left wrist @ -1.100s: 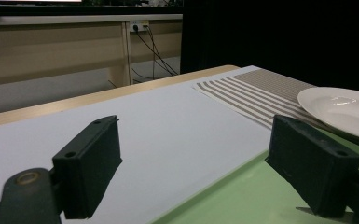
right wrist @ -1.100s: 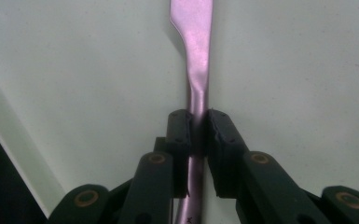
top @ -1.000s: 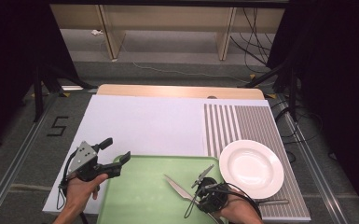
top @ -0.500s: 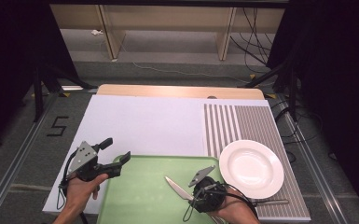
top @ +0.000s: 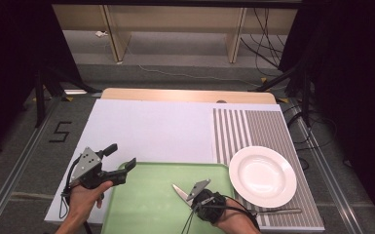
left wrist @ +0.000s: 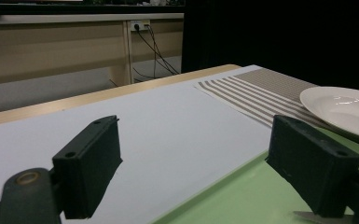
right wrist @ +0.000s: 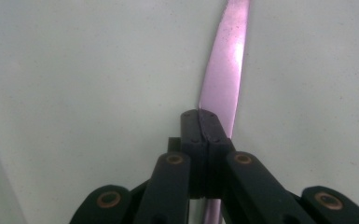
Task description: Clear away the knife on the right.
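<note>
A metal knife (top: 180, 193) lies low over the green tray (top: 141, 209), its blade pointing up and to the left. My right gripper (top: 195, 199) is shut on it. In the right gripper view the two pads (right wrist: 192, 133) meet around the knife (right wrist: 224, 70), having just closed further on it. The blade runs on ahead over the tray (right wrist: 74, 93). My left gripper (top: 121, 156) hovers open at the tray's far left corner, nothing between its jaws. In the left gripper view it (left wrist: 198, 172) looks across the white mat (left wrist: 168, 126).
A white plate (top: 262, 175) sits on the striped placemat (top: 253, 129) right of the tray; the plate (left wrist: 345, 109) also appears at the right of the left gripper view. A thin metal utensil (top: 277, 211) lies in front of the plate. A white mat (top: 151, 129) covers the table's middle.
My right hand has shifted slightly left over the tray with the knife. The left hand and gripper have stayed in place.
</note>
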`<state>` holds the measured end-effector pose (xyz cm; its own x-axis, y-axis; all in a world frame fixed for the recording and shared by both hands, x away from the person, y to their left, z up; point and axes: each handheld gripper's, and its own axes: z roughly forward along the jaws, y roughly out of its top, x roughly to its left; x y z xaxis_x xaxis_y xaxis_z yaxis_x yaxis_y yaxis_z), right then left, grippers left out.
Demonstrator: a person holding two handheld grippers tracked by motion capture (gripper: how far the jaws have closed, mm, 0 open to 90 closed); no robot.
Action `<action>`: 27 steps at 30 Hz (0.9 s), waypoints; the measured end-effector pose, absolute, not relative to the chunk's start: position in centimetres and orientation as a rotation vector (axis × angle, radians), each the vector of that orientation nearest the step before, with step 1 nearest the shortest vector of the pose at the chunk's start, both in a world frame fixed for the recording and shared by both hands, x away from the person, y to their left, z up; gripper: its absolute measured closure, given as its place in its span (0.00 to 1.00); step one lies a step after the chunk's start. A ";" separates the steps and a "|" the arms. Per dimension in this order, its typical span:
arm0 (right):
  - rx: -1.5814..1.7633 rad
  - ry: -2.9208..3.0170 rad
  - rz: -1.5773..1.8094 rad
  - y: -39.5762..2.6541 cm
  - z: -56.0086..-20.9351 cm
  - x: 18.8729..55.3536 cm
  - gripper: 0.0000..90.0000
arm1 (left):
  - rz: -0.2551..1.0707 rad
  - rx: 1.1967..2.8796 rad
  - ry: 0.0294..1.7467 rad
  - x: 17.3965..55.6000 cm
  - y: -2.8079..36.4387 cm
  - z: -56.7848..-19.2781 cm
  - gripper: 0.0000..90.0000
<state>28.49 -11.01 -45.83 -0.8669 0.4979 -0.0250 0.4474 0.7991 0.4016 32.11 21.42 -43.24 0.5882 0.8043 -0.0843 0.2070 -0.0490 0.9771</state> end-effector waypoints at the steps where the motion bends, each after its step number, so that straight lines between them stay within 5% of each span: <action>1: 0.744 2.853 0.577 -11.0 -45.9 28.5 1.00 | 0.602 1.583 0.873 32.1 21.4 -43.2 0.18; 27: 0.940 2.780 0.438 -14.5 -45.7 30.3 1.00 | 0.602 1.583 0.868 32.1 21.4 -43.2 0.18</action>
<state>30.26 -14.54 -45.72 -0.7856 0.6147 -0.0699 0.5635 0.7576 0.3293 32.08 21.39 -43.18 0.5911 0.8024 -0.0823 0.2039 -0.0500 0.9777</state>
